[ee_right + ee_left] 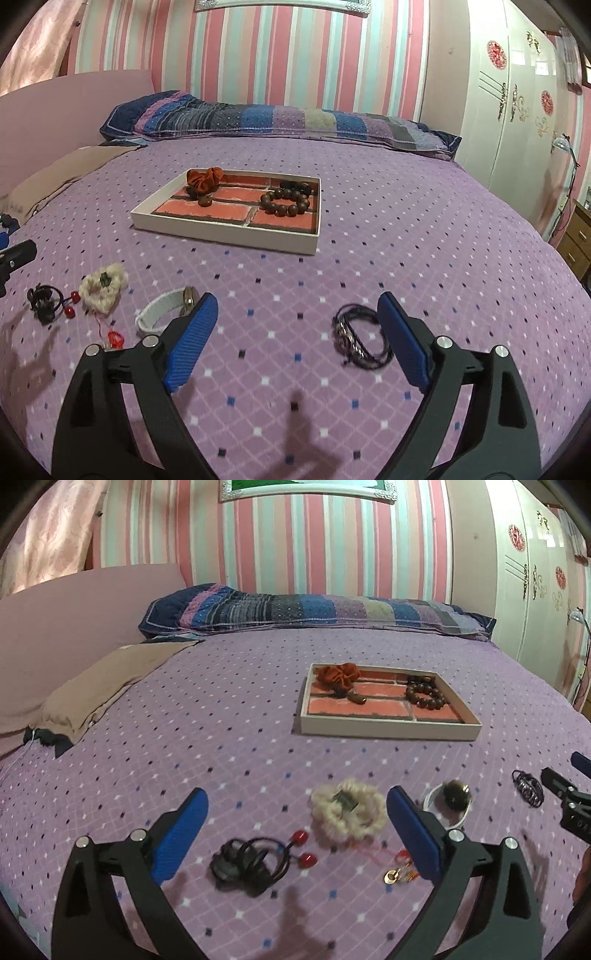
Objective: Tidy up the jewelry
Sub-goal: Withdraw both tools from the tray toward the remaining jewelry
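Observation:
A white tray (pixel 384 729) (pixel 221 232) with a brick-pattern floor lies on the bed. It holds an orange scrunchie (pixel 338 675) (pixel 204 179), a brown bead bracelet (pixel 424 696) (pixel 286 203) and a small dark pendant (pixel 357 698). My left gripper (pixel 295 808) is open above a cream fluffy scrunchie (pixel 347 812) (pixel 103 288), a black hair tie with red beads (pixel 255 860) (pixel 50 301) and a red charm (pixel 400 867). A white watch (pixel 448 801) (pixel 162 310) lies to its right. My right gripper (pixel 297 314) is open, with a black braided bracelet (pixel 360 341) (pixel 529 792) by its right finger.
The purple dotted bedspread (pixel 406 240) covers the bed. A patchwork pillow (pixel 314 613) lies at the head against a striped wall. A tan cloth (pixel 110 679) lies at the left. A white wardrobe (pixel 517 110) and a wooden nightstand (pixel 576 236) stand to the right.

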